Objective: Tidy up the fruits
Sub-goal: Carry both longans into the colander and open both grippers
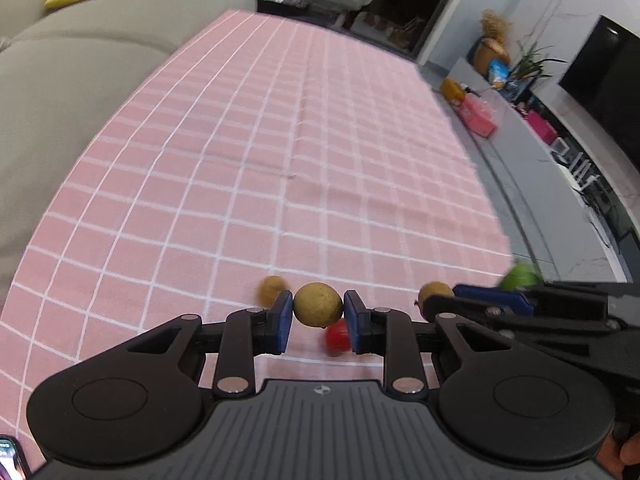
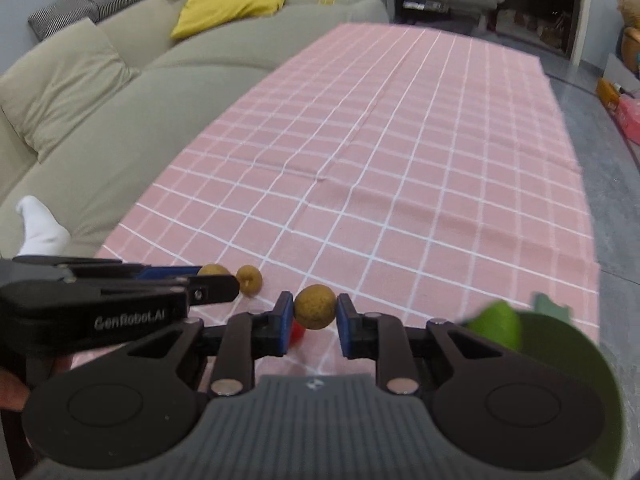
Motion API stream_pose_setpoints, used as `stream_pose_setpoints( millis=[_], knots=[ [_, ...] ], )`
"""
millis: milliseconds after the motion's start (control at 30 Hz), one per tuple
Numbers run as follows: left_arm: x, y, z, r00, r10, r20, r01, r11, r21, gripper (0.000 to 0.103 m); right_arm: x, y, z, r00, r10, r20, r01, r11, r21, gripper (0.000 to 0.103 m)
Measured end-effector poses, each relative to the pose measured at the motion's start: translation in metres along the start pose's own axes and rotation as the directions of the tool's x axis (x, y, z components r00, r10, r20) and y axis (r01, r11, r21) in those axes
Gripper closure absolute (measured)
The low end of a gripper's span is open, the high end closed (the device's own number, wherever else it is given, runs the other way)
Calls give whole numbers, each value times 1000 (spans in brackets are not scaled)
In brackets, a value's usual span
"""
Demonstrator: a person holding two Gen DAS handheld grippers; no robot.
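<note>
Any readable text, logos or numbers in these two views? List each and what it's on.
"GenRobot.AI": white lettering on the side of the left tool, seen in the right wrist view.
Small round emblem, no letters: on the ribbed grey body of the right tool, and likewise in the left wrist view.
Packaging on the shelf by the wall: print too blurred to read.
Phone screen at the bottom left corner: too blurred to read.
</note>
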State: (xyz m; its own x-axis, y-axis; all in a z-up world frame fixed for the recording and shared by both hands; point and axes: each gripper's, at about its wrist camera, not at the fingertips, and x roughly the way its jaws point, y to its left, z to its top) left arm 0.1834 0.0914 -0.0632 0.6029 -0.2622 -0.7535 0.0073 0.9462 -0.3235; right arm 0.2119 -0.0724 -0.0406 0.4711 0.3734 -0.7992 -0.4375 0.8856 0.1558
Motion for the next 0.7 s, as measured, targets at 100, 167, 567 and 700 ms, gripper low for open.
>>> stream_pose_setpoints(
  millis=[100,167,567,700],
  knots=[
    [-14,-23,-1,999,-36,14,35,999,38,73,-31,-8,-12,999,-18,32,18,1000,12,84],
    [-21,-41,-3,998,-61,17,60,995,77,73,-51,-17,-22,998,-42,47,41,999,22,84],
    [-3,-147,-32,982,-154,-106,181,931,318,73,-107,-79,-84,983,-183,23,181,980,80,84],
    [11,-166,-41,977,-151,-151,196,915,354,73,-102,-92,-97,978,-209,-3,209,975,80,84]
  ],
)
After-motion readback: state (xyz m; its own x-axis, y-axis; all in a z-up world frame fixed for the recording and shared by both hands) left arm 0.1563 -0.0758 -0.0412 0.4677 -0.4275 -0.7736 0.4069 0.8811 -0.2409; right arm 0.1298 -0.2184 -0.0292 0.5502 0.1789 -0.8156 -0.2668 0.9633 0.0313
